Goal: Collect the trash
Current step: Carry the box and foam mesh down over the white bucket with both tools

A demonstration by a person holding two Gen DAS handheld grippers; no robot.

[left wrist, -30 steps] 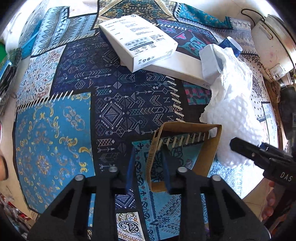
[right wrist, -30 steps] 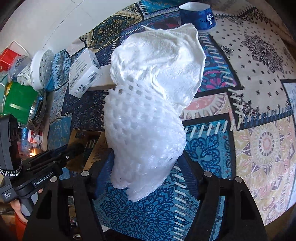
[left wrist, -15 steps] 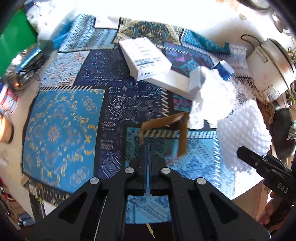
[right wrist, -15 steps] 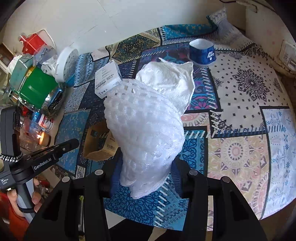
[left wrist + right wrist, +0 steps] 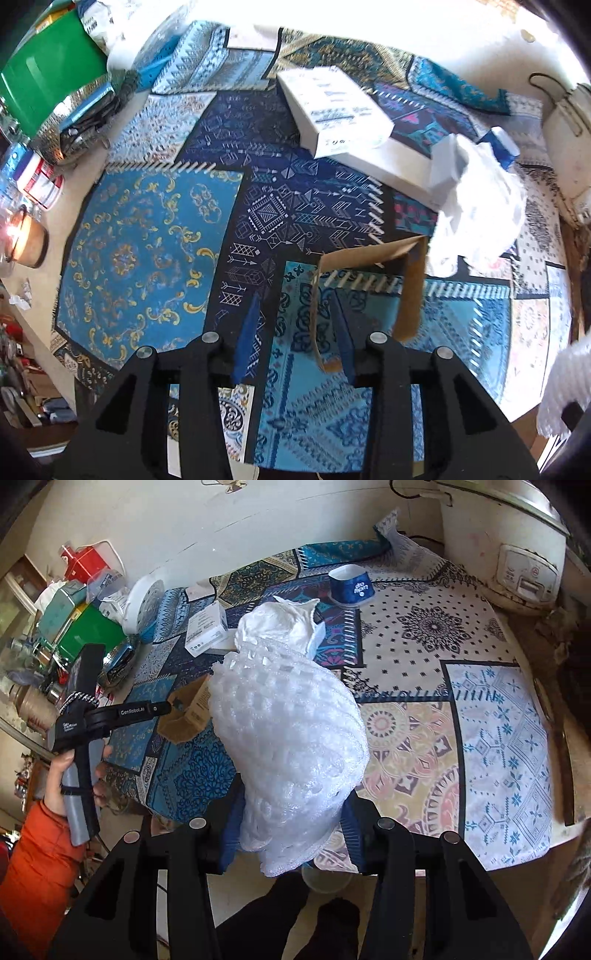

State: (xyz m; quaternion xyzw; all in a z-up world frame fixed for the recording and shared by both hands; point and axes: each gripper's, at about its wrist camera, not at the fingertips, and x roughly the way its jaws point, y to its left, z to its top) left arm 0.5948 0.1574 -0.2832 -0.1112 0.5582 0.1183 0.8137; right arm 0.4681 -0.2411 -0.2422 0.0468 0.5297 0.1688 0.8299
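One white foam net sleeve [image 5: 291,746] is clamped in the right gripper [image 5: 291,834]; the left gripper [image 5: 293,332], pinched together half a second ago, now gapes around one brown cardboard sleeve's [image 5: 369,284] wall.

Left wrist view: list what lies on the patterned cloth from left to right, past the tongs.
Green box → white carton → brown cardboard sleeve → crumpled white paper → white cooker.
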